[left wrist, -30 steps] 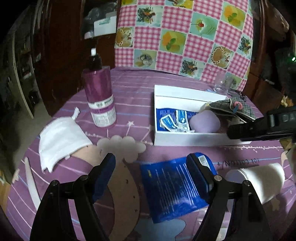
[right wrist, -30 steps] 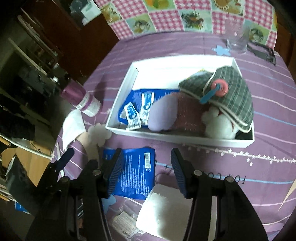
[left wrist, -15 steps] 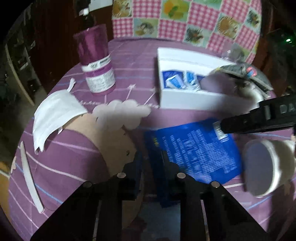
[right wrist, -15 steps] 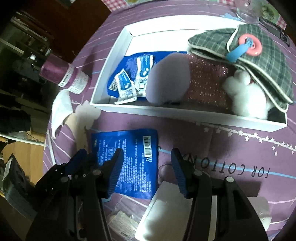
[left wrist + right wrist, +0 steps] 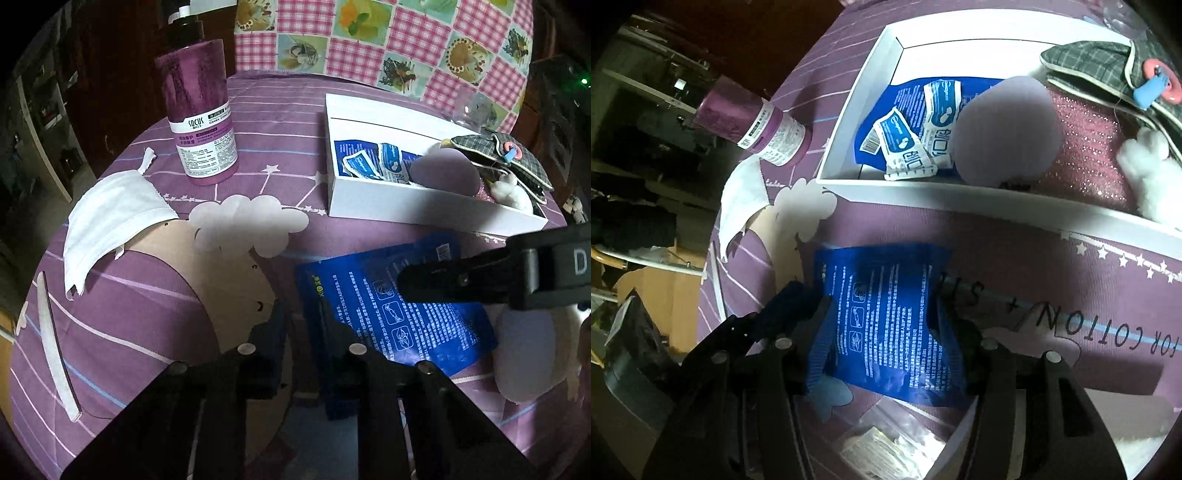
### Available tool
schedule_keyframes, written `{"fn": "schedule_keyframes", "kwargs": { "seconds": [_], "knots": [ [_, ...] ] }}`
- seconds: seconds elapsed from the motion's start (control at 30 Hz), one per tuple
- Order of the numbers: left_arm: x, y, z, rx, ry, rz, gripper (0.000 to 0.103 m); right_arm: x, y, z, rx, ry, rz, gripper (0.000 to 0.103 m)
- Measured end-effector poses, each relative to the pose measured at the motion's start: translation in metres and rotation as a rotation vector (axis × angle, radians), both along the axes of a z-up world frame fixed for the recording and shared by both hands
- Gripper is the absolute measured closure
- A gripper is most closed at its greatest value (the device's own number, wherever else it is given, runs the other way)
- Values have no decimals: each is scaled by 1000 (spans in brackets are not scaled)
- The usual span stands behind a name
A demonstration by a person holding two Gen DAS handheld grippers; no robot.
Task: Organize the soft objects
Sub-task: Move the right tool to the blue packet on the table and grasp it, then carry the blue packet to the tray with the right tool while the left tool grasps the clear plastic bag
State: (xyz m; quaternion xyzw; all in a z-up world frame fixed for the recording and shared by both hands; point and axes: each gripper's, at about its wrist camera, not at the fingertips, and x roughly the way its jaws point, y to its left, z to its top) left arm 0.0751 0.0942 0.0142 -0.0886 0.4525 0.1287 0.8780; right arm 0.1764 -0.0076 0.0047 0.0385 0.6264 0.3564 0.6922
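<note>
A blue printed packet point(image 5: 369, 306) point(image 5: 886, 314) lies flat on the purple tablecloth, in front of a white box point(image 5: 406, 210) point(image 5: 923, 192). My left gripper point(image 5: 303, 323) is closing, its pads pinching the packet's left edge. My right gripper point(image 5: 884, 317) points down over the same packet. It stands open with a finger on each side of the packet, whose edges reach both pads. In the left wrist view one of its fingers point(image 5: 461, 280) crosses above the packet from the right. The box holds another blue packet, small sachets point(image 5: 908, 140), a lilac puff point(image 5: 1008, 129), a plaid cloth point(image 5: 1089, 62) and white fluff.
A purple bottle point(image 5: 201, 110) stands at the back left. A white face mask point(image 5: 110, 221) lies left of the packet and a white roll point(image 5: 528, 354) right of it. A clear wrapper point(image 5: 886, 443) lies near the front edge. A glass point(image 5: 476, 110) stands behind the box.
My left jaws went from wide apart to nearly together on the packet's left edge. Both grippers sank toward the table, and the right one now straddles the packet.
</note>
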Motion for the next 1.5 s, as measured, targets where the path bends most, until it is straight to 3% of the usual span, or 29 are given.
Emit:
{"fn": "schedule_keyframes", "kwargs": {
  "seconds": [0.1,0.17,0.23,0.3,0.47,0.53,0.67,0.8,0.87,0.93,1.03,1.1,1.2,1.37,1.5],
  "knots": [
    [1,-2,0,4,-5,-2,92,-6,8,0,-5,-23,27,47],
    [2,-4,0,13,-6,-6,94,-9,11,0,-25,-53,20,53],
    [2,-4,0,16,-7,-8,95,-8,13,-3,-40,-68,-3,69],
    [2,-3,0,12,-7,-7,95,-6,11,-5,-42,-67,-12,75],
    [1,-1,0,0,-13,-5,96,-10,13,-4,-53,-87,6,77],
    [1,-1,0,3,-13,4,100,-12,16,-5,-61,-97,10,86],
    [1,2,0,-21,-18,10,100,-11,13,-7,-45,-95,-11,94],
    [-1,9,3,-93,-25,12,99,-11,11,-1,-15,-97,-12,96],
    [-7,11,12,-111,-78,12,99,-12,6,10,-2,-128,-18,96],
    [-17,11,27,-77,-164,21,94,-11,0,20,18,-150,-30,96],
    [-28,10,42,-103,-255,-12,80,-7,-11,32,35,-175,-64,97],
    [-34,6,47,-131,-277,-53,58,-5,-19,40,47,-186,-88,97],
    [-48,-10,53,-161,-304,-134,41,-1,-31,54,56,-222,-130,97],
    [-71,-47,45,-128,-233,-262,40,3,-57,79,117,-247,-184,97],
    [-81,-68,28,-94,-147,-303,40,-10,-74,94,148,-275,-191,97]
  ]
}}
